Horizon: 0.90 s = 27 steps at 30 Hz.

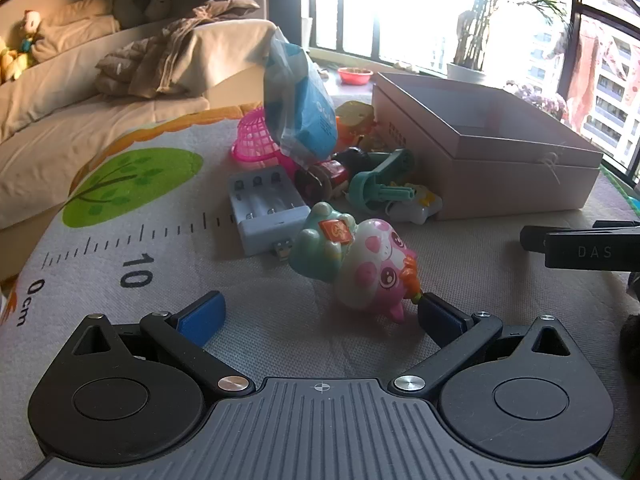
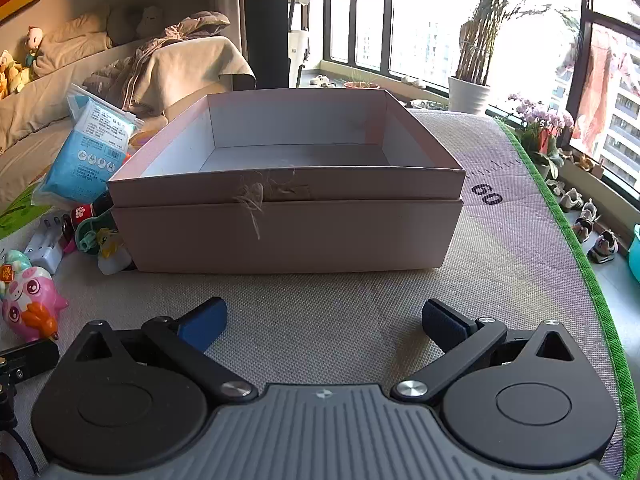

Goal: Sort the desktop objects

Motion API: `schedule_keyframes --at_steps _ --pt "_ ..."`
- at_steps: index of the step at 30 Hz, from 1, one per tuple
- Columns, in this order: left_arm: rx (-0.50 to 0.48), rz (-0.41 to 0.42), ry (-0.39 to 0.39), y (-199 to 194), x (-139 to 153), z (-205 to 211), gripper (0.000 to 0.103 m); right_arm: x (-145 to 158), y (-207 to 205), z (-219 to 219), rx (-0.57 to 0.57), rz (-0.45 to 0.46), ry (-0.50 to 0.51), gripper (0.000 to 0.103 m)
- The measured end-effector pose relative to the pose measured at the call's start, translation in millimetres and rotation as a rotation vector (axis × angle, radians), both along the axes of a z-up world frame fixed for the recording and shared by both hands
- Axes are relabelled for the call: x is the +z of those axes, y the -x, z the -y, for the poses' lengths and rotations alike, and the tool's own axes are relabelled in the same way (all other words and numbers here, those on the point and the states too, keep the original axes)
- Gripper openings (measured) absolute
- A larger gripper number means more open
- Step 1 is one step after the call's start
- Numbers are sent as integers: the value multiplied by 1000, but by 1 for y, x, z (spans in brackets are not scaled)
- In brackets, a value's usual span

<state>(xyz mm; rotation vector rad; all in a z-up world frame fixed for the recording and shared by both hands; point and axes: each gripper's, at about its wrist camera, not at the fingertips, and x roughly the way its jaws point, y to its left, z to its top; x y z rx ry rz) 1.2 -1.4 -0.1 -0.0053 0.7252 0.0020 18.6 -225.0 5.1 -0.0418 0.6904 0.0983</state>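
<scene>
Nearest the left wrist camera, the left gripper (image 1: 320, 314) stands with its jaws spread wide and nothing between them, pointing down at the mat (image 1: 120, 240). Its right blue pad (image 1: 438, 316) sits just beside the orange carrot end of a pink and white animal toy (image 1: 372, 272); whether they touch cannot be told. That toy lies on its side on the mat, against a mint green figure (image 1: 320, 240) bearing an orange tag. Behind them lies a white battery charger (image 1: 266, 208), its slots unfilled. Further back are a pink mesh basket (image 1: 256, 140) tipped on its side, a blue and white packet (image 1: 300, 104) standing over the pile, a dark bottle (image 1: 336, 172), a teal plastic toy (image 1: 380, 180) and a small white and yellow toy (image 1: 416, 204) touching the box wall. The right gripper (image 2: 322, 322) is likewise fully open and holds nothing, above bare mat just short of the pale pink box (image 2: 288, 232). The box sits open on the mat, its inside bare, with a twine bow (image 2: 252, 196) on its front wall. All the sorted-out items remain outside the box, to its left.
</scene>
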Motion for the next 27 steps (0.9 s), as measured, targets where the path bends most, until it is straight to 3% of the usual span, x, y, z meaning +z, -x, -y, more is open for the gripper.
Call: schedule_keyframes --at_steps 27 --pt "0 2 1 1 1 0 103 2 1 1 0 -1 -5 103"
